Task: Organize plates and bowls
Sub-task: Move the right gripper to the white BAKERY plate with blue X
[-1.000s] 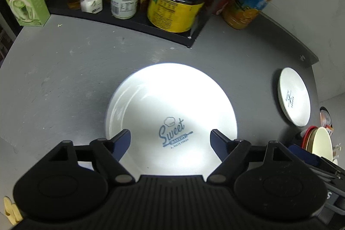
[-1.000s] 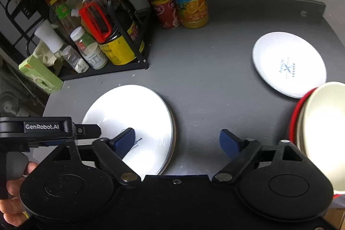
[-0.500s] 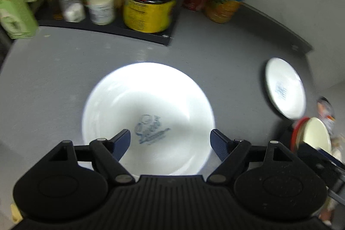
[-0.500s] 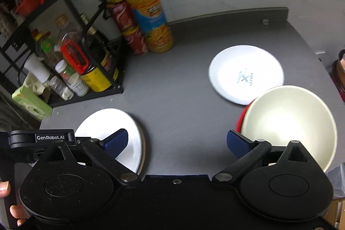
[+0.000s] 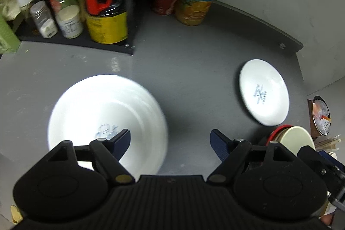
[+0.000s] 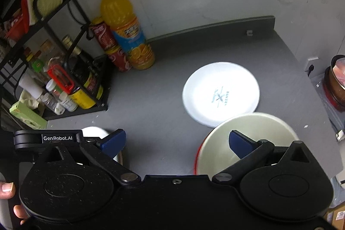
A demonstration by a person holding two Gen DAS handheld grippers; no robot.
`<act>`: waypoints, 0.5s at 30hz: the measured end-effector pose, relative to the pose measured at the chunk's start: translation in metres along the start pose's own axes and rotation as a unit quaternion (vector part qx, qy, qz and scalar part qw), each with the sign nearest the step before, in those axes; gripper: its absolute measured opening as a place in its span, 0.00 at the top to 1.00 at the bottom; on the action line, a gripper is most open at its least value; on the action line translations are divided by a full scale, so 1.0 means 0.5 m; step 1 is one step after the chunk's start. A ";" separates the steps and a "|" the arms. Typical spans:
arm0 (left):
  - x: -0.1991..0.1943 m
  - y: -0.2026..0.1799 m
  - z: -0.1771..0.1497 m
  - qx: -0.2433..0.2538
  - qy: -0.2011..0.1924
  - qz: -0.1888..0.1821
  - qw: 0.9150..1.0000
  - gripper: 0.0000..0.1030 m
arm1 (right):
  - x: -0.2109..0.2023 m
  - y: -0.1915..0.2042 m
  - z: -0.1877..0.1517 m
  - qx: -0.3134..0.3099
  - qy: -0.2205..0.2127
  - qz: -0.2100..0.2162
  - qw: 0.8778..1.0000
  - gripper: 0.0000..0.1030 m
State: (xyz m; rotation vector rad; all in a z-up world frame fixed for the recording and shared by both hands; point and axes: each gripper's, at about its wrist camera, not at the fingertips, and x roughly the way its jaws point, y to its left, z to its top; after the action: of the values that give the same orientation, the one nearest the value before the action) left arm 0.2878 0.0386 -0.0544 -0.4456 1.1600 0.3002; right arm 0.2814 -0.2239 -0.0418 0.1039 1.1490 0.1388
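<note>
A large white plate (image 5: 103, 120) with a blue logo lies on the grey table at front left; a sliver of it shows in the right wrist view (image 6: 92, 132). A smaller white plate (image 5: 264, 95) lies at the right (image 6: 221, 93). A cream bowl (image 6: 248, 141) sits nested in a red bowl (image 6: 197, 162) at the front right; it also shows in the left wrist view (image 5: 295, 139). My left gripper (image 5: 170, 140) is open and empty above the table, its left finger over the large plate. My right gripper (image 6: 176, 141) is open and empty, its right finger over the cream bowl.
A black rack (image 6: 71, 5) with jars, bottles and a yellow tin (image 5: 107, 27) stands at the back left. An orange juice bottle (image 6: 127, 29) and red cans (image 6: 112, 46) stand beside it. A pot (image 6: 336, 83) sits off the table's right edge.
Both grippers have pulled back and swung right. The large plate has slid left in the left view; the small plate and the bowls have come nearer the centre of both views.
</note>
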 end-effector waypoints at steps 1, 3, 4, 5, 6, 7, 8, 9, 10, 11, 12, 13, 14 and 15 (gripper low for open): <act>0.002 -0.012 0.004 0.001 0.000 -0.001 1.000 0.23 | 0.002 -0.010 0.007 0.001 0.000 -0.001 1.000 0.00; 0.007 -0.033 0.011 0.001 -0.003 -0.001 1.000 0.23 | 0.006 -0.027 0.020 0.004 0.000 -0.002 1.000 0.00; 0.010 -0.044 0.016 0.001 -0.004 -0.002 1.000 0.23 | 0.009 -0.036 0.026 0.004 0.000 -0.002 1.000 0.00; 0.013 -0.054 0.021 0.000 -0.004 -0.003 1.000 0.23 | 0.012 -0.045 0.032 0.005 0.000 -0.002 1.000 0.00; 0.017 -0.064 0.026 -0.002 -0.003 -0.006 1.000 0.23 | 0.015 -0.054 0.038 0.005 0.000 -0.002 1.000 0.00; 0.020 -0.073 0.031 -0.004 -0.001 -0.011 1.000 0.23 | 0.018 -0.063 0.044 0.006 0.001 -0.002 1.000 0.00; 0.023 -0.082 0.037 -0.004 0.000 -0.014 1.000 0.23 | 0.022 -0.071 0.050 0.007 0.002 -0.001 1.000 0.00; 0.027 -0.092 0.042 -0.005 0.000 -0.015 1.000 0.23 | 0.025 -0.079 0.057 0.006 0.003 -0.001 1.000 0.00; 0.030 -0.102 0.047 -0.002 -0.002 -0.016 1.000 0.23 | 0.029 -0.087 0.064 0.006 0.004 -0.002 1.000 0.00; 0.032 -0.113 0.052 0.002 -0.005 -0.017 1.000 0.23 | 0.033 -0.095 0.069 0.005 0.005 -0.003 1.000 0.00; 0.036 -0.124 0.057 0.005 -0.007 -0.016 1.000 0.23 | 0.036 -0.103 0.077 0.005 0.007 -0.003 1.000 0.00; 0.041 -0.134 0.062 0.004 -0.006 -0.017 1.000 0.23 | 0.040 -0.111 0.083 0.004 0.007 -0.004 1.000 0.00; 0.046 -0.143 0.068 0.002 -0.005 -0.021 1.000 0.23 | 0.044 -0.120 0.089 0.003 0.008 -0.004 1.000 0.00; 0.052 -0.149 0.072 -0.002 -0.003 -0.024 1.000 0.23 | 0.049 -0.128 0.094 0.003 0.010 -0.005 1.000 0.00</act>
State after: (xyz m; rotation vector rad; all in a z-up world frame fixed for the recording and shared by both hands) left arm 0.3603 -0.0091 -0.0532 -0.4746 1.1412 0.2619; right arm 0.3380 -0.2835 -0.0546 0.1023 1.1690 0.1277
